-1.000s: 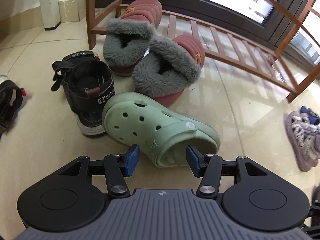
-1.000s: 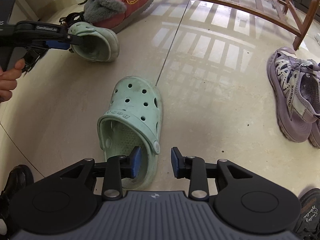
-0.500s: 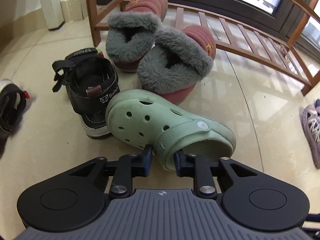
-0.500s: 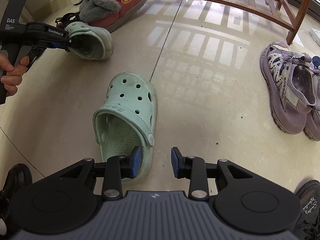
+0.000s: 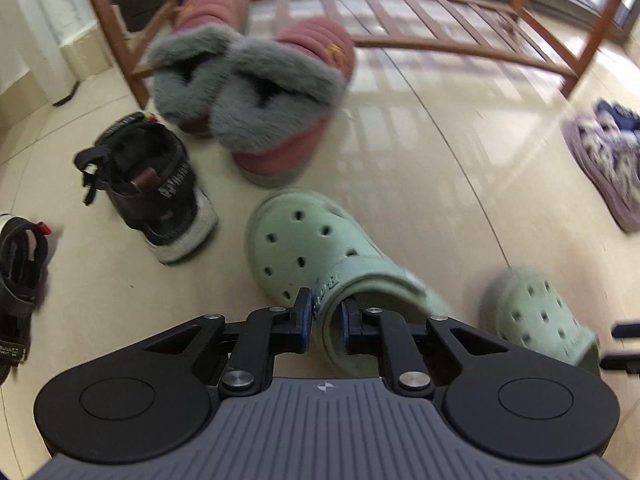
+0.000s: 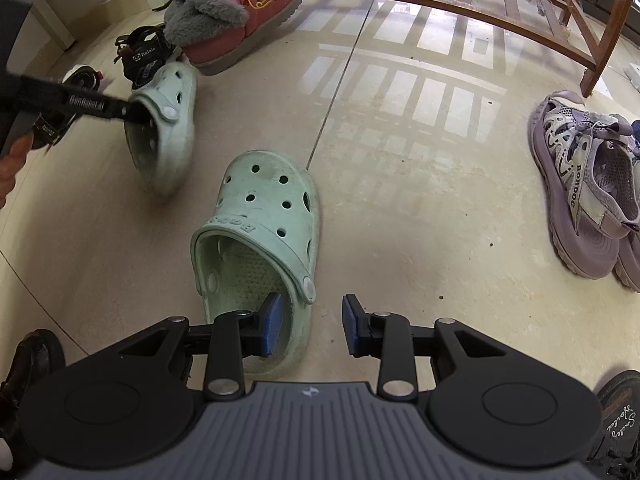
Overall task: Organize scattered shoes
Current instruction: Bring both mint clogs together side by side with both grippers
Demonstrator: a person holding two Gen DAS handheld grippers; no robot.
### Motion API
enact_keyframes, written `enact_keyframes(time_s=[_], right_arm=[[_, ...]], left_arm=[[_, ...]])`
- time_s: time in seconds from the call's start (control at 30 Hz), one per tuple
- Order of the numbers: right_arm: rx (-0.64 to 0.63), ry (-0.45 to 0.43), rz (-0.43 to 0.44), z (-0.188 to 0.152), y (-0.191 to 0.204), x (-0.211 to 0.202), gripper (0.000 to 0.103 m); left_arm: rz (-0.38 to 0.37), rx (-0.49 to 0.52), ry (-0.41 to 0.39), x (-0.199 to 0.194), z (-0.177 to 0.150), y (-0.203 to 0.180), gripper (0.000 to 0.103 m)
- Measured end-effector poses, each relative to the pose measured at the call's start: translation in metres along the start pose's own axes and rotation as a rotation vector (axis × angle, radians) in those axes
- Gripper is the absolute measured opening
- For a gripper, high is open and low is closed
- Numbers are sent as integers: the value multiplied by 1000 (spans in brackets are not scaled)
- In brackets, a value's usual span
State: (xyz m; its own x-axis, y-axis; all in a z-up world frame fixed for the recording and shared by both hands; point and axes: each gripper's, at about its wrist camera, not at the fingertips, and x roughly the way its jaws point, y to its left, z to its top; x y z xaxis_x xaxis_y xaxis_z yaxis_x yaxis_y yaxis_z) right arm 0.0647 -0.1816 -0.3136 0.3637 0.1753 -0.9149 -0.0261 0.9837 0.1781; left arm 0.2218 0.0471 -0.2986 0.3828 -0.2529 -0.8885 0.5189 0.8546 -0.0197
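Pale green, the held clog now hangs in the closing left gripper, pinched at its heel rim and brought away from the fur slippers toward its mate, where the right gripper waits open, so the pair is nearly together.

Both clogs are this pale mint green with round holes punched all over the toe. The fuzzy slippers are dusty pink with grey fur trim, the sandals are lilac with a white-and-navy pattern, and the floor is glossy beige.
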Motion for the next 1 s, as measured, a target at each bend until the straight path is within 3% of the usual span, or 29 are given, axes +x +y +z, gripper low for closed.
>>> enact_keyframes(time_s=[0.4,0.57,0.6,0.67,0.8,0.9,0.93,1.0], right_arm=[[-8,-9,9,4,7,-2,38],[-4,-11,29,2,12,-5,38],[-6,-11,39,1,14,-6,38],[-11,-9,59,0,19,-7,38],[-7,2,107,2,31,-1,38],[-13,7,125,6,39,6,38],[-20,5,124,7,42,6,38],[-33,0,119,10,45,7,38]], left_arm=[[-69,130,33,-7,-16,-33,17],[-82,121,55,-10,-22,-33,21],[-80,113,59,-11,-23,-33,23],[-65,115,62,-10,-24,-32,38],[-44,118,70,-5,-23,-30,41],[-54,133,62,0,-24,-31,34],[-62,137,60,0,-24,-31,24],[-64,172,44,-1,-28,-36,21]])
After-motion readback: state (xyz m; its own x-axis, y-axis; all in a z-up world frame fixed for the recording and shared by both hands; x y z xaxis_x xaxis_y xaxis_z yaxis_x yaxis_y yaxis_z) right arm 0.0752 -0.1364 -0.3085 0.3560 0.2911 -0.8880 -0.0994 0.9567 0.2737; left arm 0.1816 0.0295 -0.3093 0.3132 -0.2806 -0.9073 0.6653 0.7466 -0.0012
